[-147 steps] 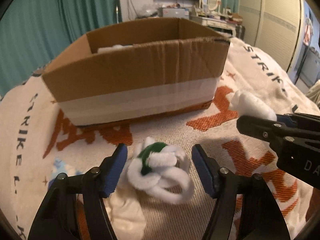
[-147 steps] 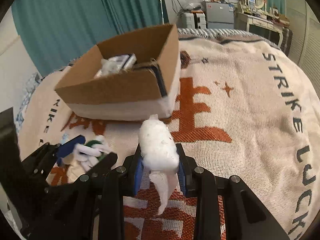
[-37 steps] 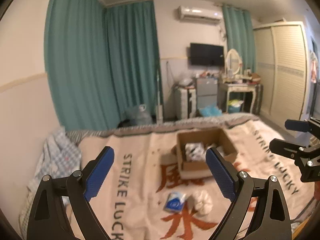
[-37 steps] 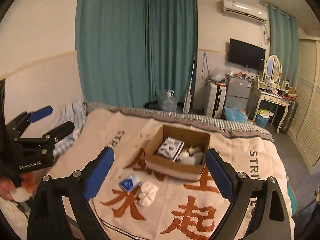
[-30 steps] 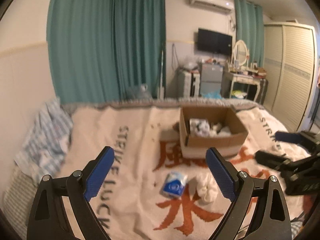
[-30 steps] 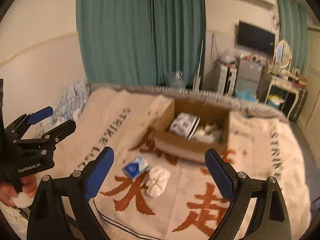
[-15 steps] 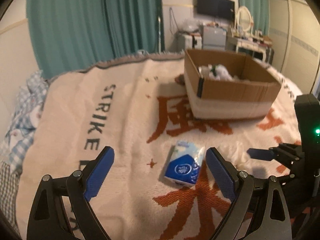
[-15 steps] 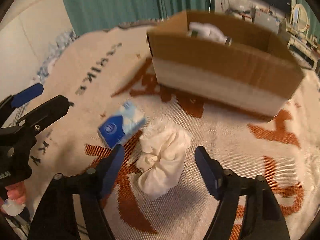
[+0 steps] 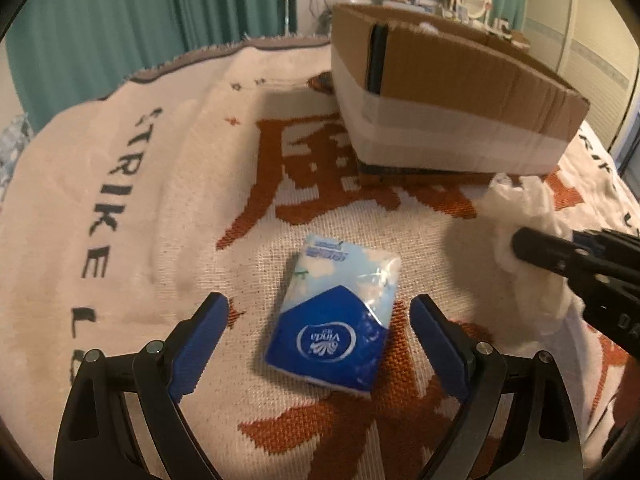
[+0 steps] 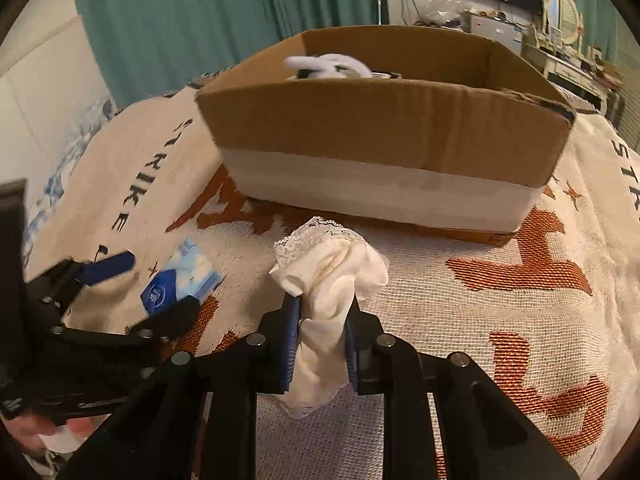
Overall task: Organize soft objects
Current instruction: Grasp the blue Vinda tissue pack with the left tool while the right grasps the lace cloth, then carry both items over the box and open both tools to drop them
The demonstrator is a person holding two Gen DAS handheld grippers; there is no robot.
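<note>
A blue and white tissue pack [image 9: 335, 316] lies flat on the blanket between the fingers of my left gripper [image 9: 320, 322]. Those jaws are closing, and the pads stand clear of the pack on both sides. My right gripper [image 10: 322, 338] is shut on a bunched white cloth with a lace edge [image 10: 332, 280], just in front of the cardboard box [image 10: 384, 140]. In the left wrist view the same cloth [image 9: 524, 216] shows at the right, behind the right gripper's black fingers [image 9: 560, 252]. The tissue pack [image 10: 180, 280] also shows in the right wrist view, with the left gripper [image 10: 140, 288] around it.
The open cardboard box [image 9: 448, 92] stands on the beige blanket [image 9: 140, 200] with orange characters; white soft items [image 10: 328, 65] lie inside it. Teal curtains [image 10: 200, 20] hang behind, and furniture stands at the far right. A hand [image 10: 48, 432] shows at the lower left.
Both grippers have come down toward the blanket. The right gripper has shut on the white cloth. The left gripper now straddles the tissue pack, which looks much nearer.
</note>
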